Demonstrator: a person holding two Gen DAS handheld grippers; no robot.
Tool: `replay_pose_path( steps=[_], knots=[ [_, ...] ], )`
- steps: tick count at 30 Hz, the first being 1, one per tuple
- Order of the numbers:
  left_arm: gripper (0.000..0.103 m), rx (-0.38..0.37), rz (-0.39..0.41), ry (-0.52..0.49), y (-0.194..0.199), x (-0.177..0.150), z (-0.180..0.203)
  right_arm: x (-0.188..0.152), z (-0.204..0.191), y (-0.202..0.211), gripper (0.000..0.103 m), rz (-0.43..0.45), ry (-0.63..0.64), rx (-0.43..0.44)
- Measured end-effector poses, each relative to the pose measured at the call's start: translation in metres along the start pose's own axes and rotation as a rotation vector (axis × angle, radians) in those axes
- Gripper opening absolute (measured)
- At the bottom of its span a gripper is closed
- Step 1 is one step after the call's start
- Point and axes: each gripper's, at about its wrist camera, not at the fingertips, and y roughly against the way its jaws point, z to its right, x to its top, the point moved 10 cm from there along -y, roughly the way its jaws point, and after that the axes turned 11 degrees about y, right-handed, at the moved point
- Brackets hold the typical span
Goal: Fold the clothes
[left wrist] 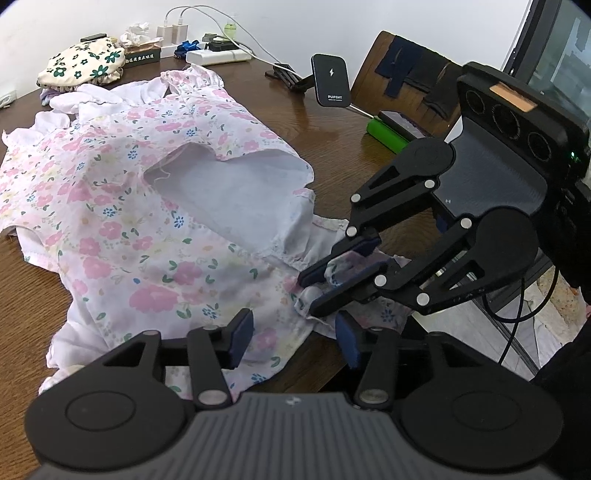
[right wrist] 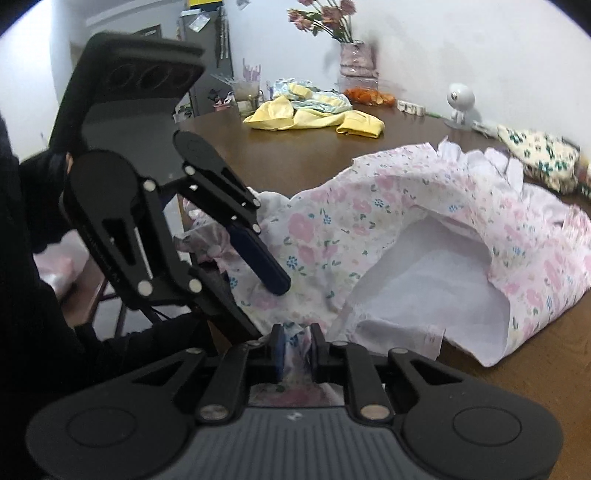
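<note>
Soft, even daylight; pale glare streaks on the glossy brown wooden worktop (left wrist: 303, 122). Strong fisheye bending and dark vignette at corners. Right wrist view hazier; pink dried flowers in vase (right wrist: 332, 18) blurred.

Home dining room, wooden table (left wrist: 325, 122) strewn with clothes, vase of flowers (right wrist: 356, 59) far side, phone chargers (left wrist: 171, 32), wooden chair (left wrist: 402, 81)

The black charging stand (left wrist: 330, 80) reads "PUIFGHT" under a lightning-bolt sign; smaller print is illegible.
</note>
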Motion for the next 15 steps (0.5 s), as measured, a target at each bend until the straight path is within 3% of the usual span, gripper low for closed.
replay_pose_path(
  steps=[4,7,11,12,14,15],
  knots=[
    [0.052,-0.002,0.0,-0.001,0.0,0.0,-0.001,0.0,-0.001,0.001,0.021,-0.009,0.006,-0.006],
    [0.053,-0.004,-0.001,-0.005,0.001,0.0,0.0,0.005,0.001,0.007,0.034,0.018,-0.004,-0.011],
    [0.054,-0.005,-0.001,-0.006,0.0,0.0,0.0,0.011,0.008,0.016,0.035,0.058,-0.027,-0.045],
    [0.054,-0.005,-0.001,-0.005,0.0,0.0,0.0,0.012,0.009,0.018,0.032,0.066,-0.025,-0.057],
    [0.054,-0.006,-0.001,-0.003,0.0,0.0,0.0,0.016,0.007,0.023,0.006,0.103,-0.017,-0.067],
    [0.054,-0.008,-0.001,-0.003,0.0,0.0,0.0,0.018,0.004,0.025,0.0,0.113,0.001,-0.065]
  ],
)
